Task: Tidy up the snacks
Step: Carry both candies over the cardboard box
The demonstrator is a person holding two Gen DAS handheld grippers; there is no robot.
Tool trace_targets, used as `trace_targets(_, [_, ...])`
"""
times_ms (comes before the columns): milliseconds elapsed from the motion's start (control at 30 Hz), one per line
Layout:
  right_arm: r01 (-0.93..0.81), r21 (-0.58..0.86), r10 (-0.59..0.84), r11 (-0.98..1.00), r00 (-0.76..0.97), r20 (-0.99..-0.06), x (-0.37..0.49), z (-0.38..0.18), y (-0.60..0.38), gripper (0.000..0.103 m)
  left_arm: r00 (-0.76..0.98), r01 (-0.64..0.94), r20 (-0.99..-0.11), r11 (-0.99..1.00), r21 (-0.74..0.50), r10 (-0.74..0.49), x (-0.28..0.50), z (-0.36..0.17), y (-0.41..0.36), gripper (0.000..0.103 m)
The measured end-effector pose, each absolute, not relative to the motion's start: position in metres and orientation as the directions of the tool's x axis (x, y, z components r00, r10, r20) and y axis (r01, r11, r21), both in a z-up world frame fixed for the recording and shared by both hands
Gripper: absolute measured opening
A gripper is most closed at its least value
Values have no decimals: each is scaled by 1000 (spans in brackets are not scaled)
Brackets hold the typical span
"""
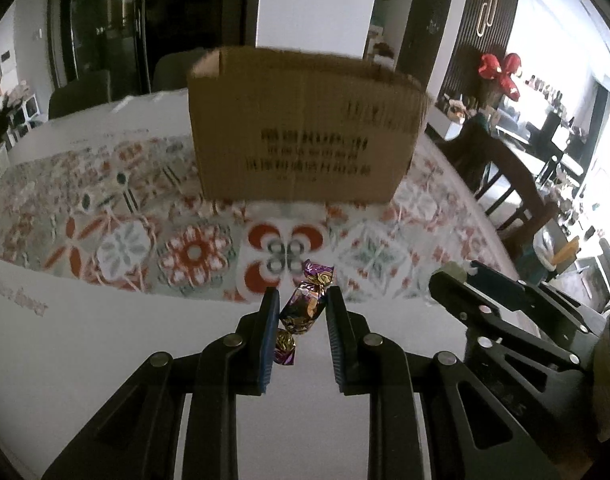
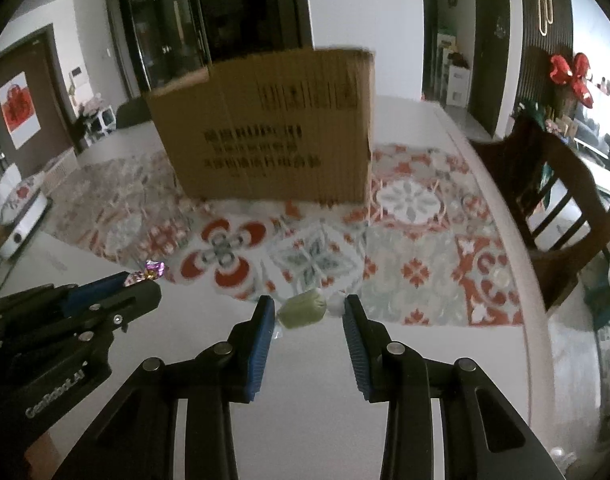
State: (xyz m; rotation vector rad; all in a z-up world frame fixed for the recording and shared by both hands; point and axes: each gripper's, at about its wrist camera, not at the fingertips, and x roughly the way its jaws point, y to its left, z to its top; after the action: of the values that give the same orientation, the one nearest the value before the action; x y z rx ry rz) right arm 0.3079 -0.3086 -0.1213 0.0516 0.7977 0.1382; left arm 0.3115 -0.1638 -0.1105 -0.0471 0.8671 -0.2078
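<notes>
Ahead, cardboard box (image 1: 301, 128) across patterned mat (image 1: 193, 248)

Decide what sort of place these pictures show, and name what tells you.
Most likely a home dining room: a table under a patterned cloth, a wooden dining chair pulled up to it, and a dark glass-fronted cabinet behind.

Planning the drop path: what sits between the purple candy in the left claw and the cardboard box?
Only patterned mat: the left wrist view shows no object between the purple candy and the cardboard box.
</notes>
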Motion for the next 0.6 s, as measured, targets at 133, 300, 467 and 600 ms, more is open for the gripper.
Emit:
trace_targets(133, [-110, 99, 148, 989, 735, -661, 309, -90, -306, 37, 663, 169, -715, 975, -143, -220, 320, -83, -158, 24])
trace_targets(300, [-116, 96, 150, 989, 784, -602, 320, -56, -302, 37, 709, 186, -668, 974, -132, -226, 336, -48, -153, 24])
trace_targets(467, [-123, 83, 149, 989, 824, -547, 335, -27, -296, 37, 746, 202, -627, 973, -111, -226, 353, -21, -147, 24])
trace_targets(600, [-132, 76, 152, 988, 841, -519, 353, -11, -288, 37, 758, 221, -607, 969, -108, -240, 375, -6, -142, 24])
